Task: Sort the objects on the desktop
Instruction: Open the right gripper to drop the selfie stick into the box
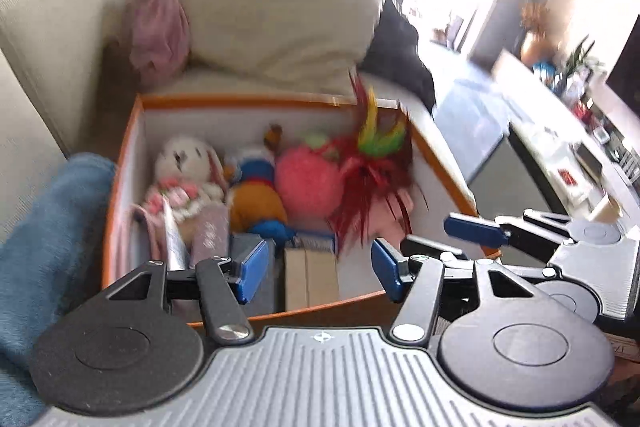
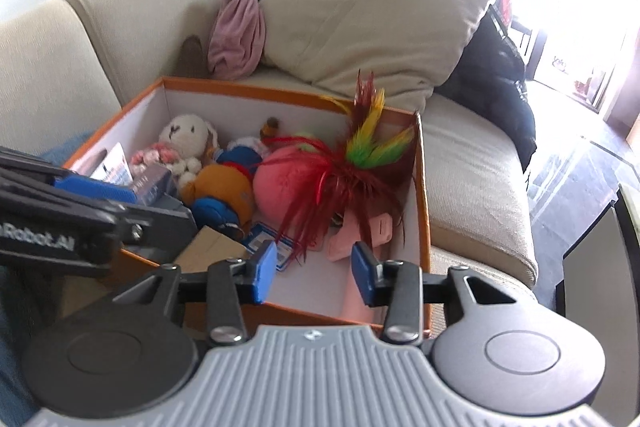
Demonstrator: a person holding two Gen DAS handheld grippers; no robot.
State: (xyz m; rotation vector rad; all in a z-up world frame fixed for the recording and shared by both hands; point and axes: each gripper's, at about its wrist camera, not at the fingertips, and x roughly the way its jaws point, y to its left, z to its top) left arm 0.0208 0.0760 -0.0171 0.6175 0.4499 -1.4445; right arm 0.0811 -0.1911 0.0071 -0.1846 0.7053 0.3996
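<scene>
The feathered mask was motion-smeared in the left wrist view, its pink face largely hidden under red feathers, and the brown carton sat half behind the left gripper.

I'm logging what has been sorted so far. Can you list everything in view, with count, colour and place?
box: one, orange, white inside, on the sofa
bunny: one, white, back left in box
orange plush: one, orange and blue, mid box
pink plush: one, pink, mid box
feather mask: one, red, green and yellow, right side of box
cushion: one, cream, on the sofa
pink cloth: one, beside the cushion
sofa: one, beige
left gripper: open, empty
right gripper: open, empty
</scene>
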